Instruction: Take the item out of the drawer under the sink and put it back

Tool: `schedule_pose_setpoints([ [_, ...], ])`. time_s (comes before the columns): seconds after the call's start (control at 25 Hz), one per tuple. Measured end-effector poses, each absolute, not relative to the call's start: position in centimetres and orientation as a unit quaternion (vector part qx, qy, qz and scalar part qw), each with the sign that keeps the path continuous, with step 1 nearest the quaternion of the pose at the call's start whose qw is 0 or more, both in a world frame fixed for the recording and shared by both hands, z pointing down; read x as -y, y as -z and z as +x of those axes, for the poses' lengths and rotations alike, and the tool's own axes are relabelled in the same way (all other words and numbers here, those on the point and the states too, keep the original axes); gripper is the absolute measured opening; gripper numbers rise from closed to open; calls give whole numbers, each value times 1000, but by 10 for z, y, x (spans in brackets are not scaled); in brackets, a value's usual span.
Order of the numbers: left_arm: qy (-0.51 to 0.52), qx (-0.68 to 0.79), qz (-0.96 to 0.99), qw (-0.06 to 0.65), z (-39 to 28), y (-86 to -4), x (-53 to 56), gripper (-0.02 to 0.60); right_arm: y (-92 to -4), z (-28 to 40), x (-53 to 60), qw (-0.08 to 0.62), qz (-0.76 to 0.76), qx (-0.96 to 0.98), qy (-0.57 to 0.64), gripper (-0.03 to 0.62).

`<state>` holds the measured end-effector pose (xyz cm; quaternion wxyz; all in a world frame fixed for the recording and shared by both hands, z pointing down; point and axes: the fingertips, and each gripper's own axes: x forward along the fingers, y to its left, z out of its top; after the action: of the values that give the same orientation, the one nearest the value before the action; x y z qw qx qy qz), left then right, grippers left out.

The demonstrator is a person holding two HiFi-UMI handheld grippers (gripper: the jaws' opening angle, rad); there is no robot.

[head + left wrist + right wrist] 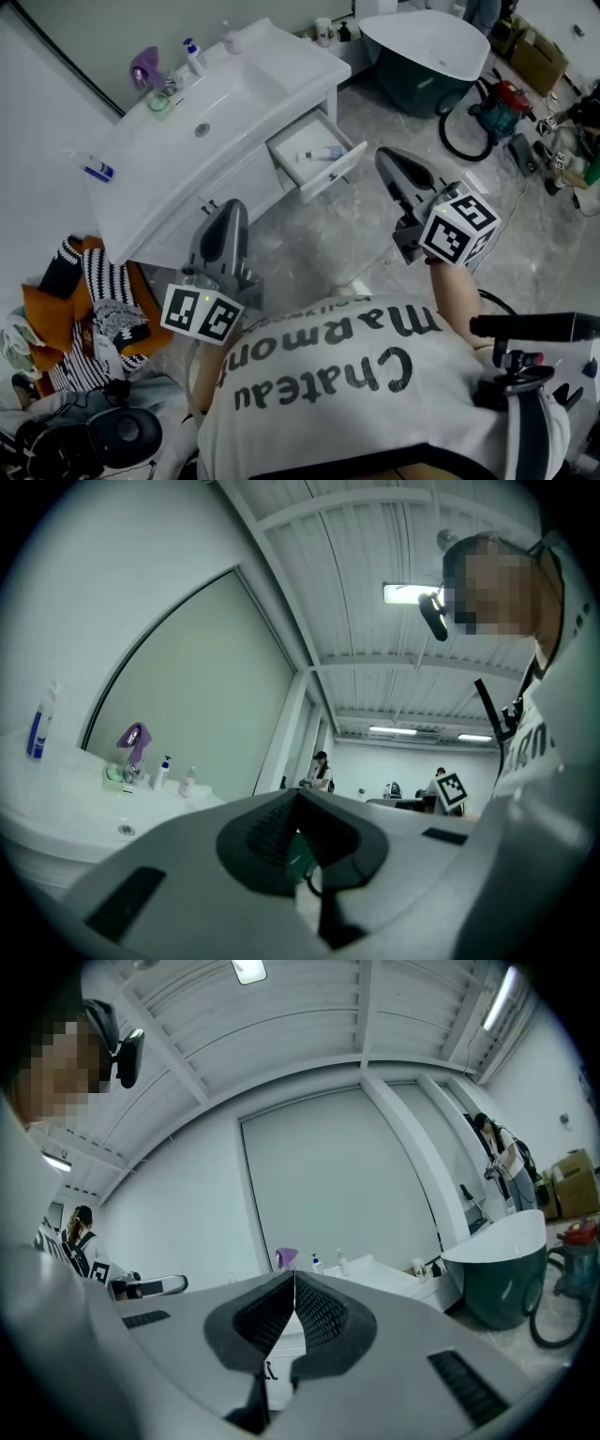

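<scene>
We stand back from the sink, with the drawer under it pulled open. The item, a small tube, lies inside the drawer, touched by neither gripper. The left gripper hangs near the cabinet front, well to the left of the drawer. The right gripper hangs just to the right of the drawer's front. Both have their jaws pressed together with nothing between them.

We judge the drawer-opening step done. Whether the tube waits to be lifted or is already back, we cannot tell. If it waits, the next move calls for the right gripper to spread its jaws, tip down into the drawer and pinch the tube across its narrow body without catching the drawer wall.
</scene>
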<state>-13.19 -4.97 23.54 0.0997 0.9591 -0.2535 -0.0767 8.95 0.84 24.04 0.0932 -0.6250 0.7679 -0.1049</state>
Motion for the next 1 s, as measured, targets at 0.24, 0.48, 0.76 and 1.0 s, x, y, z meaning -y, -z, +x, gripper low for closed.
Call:
schedule_pose_setpoints([
  [0.24,80,270,955,96,-119,-236,65,5,-242,104,13,91,-612,-779,105,12],
  [0.48,77,286,951,92,-110,-238,79,5,-246,115,33,93,-599,-788,107,12],
  [0.76,70,298,947,95,-96,-240,95,5,-245,136,49,95,-594,-791,112,12],
  [1.0,56,303,947,92,-86,-245,96,5,-256,145,51,99,-590,-791,125,12],
])
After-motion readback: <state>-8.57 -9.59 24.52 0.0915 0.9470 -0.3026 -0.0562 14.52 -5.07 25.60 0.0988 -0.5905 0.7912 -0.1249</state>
